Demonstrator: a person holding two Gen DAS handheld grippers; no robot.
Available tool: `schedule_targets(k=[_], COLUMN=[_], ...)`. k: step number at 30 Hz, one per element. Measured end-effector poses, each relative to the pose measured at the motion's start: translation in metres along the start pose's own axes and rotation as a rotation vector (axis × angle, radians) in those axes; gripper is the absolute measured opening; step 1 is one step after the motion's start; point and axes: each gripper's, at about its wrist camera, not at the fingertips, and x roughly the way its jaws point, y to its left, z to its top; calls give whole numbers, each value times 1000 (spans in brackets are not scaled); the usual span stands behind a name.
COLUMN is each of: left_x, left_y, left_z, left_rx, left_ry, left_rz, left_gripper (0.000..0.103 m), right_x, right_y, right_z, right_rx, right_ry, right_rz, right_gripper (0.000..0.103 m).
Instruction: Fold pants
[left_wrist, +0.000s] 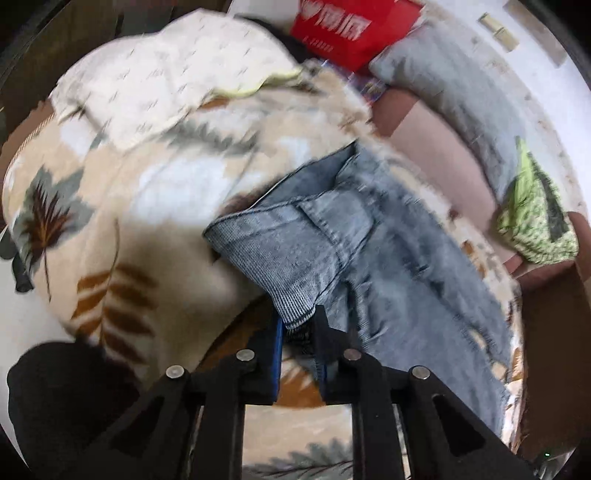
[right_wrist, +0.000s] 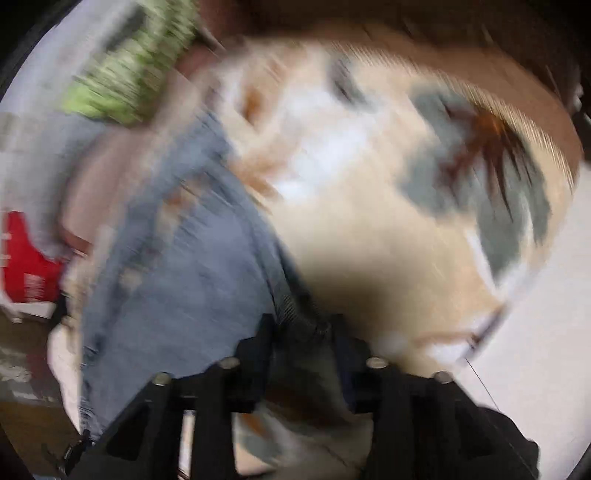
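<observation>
Light blue denim pants (left_wrist: 373, 236) lie across a leaf-print blanket (left_wrist: 122, 221) on a bed. My left gripper (left_wrist: 299, 325) is shut on the ribbed edge of the pants, which is lifted and folded over towards the left. In the right wrist view, which is heavily blurred, the pants (right_wrist: 177, 266) run from the lower left up the frame. My right gripper (right_wrist: 303, 325) is shut on a dark edge of the pants, held above the blanket (right_wrist: 369, 206).
A white quilt (left_wrist: 173, 74) lies at the far end of the bed. A red box (left_wrist: 351, 29), a grey pillow (left_wrist: 450, 96) and a green patterned cloth (left_wrist: 535, 218) sit along the right side. A black bundle (left_wrist: 55, 387) lies at lower left.
</observation>
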Motion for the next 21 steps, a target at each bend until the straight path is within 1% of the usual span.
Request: schedule_targets(k=[1, 2, 3, 4, 5, 6, 7, 8, 9, 10, 11, 12, 13, 15, 16, 17, 18, 19, 20, 21], left_x=[2, -3, -11, -17, -25, -35, -40, -45, -46, -43, -38, -28, -20, 1, 14, 26, 39, 55, 66, 73], left_y=[3, 6, 6, 4, 0, -7, -14, -23, -35, -51, -61, -75, -81, -91, -93, -93, -91, -86, -82, -78], left_z=[1, 0, 3, 5, 8, 10, 12, 13, 14, 14, 13, 12, 11, 6, 3, -1, -4, -9, -11, -14], left_rx=[-10, -22, -22, -12, -1, 15, 34, 65, 109, 175, 223, 277, 306, 359, 380, 398, 412, 413, 412, 418], left_ry=[16, 9, -22, -52, -86, -136, -173, -207, -231, -235, -225, -201, -184, -148, -122, -90, -51, 6, 39, 48], left_rz=[10, 20, 34, 43, 51, 50, 40, 31, 25, 14, 3, 1, 1, 8, 34, 58, 81, 122, 143, 150], left_gripper=[21, 22, 24, 32, 49, 59, 76, 79, 79, 79, 79, 79, 79, 79, 79, 79, 79, 79, 79, 79], right_x=[-7, -21, -30, -38, -45, -49, -48, -43, -34, -25, -9, 2, 11, 40, 46, 54, 63, 69, 71, 68], right_y=[1, 6, 8, 10, 15, 23, 32, 42, 54, 64, 78, 86, 89, 99, 99, 100, 105, 109, 113, 119], right_z=[0, 3, 5, 7, 10, 17, 23, 31, 40, 48, 62, 71, 77, 93, 95, 97, 96, 93, 89, 86], right_rx=[-8, -36, -46, -54, -67, -89, -106, -134, -172, -202, -241, -259, -267, -290, -298, -310, -344, -372, -404, -442], right_ry=[-16, -66, -104, -138, -166, -177, -174, -162, -147, -143, -140, -129, -118, -68, -60, -48, -23, -2, -11, -37], right_rz=[-12, -46, -54, -54, -44, -28, -11, 12, 29, 21, -10, -28, -41, -82, -95, -105, -105, -114, -148, -175], right_gripper=[51, 59, 61, 62, 64, 65, 65, 65, 65, 65, 65, 65, 65, 65, 64, 62, 41, 29, 26, 24])
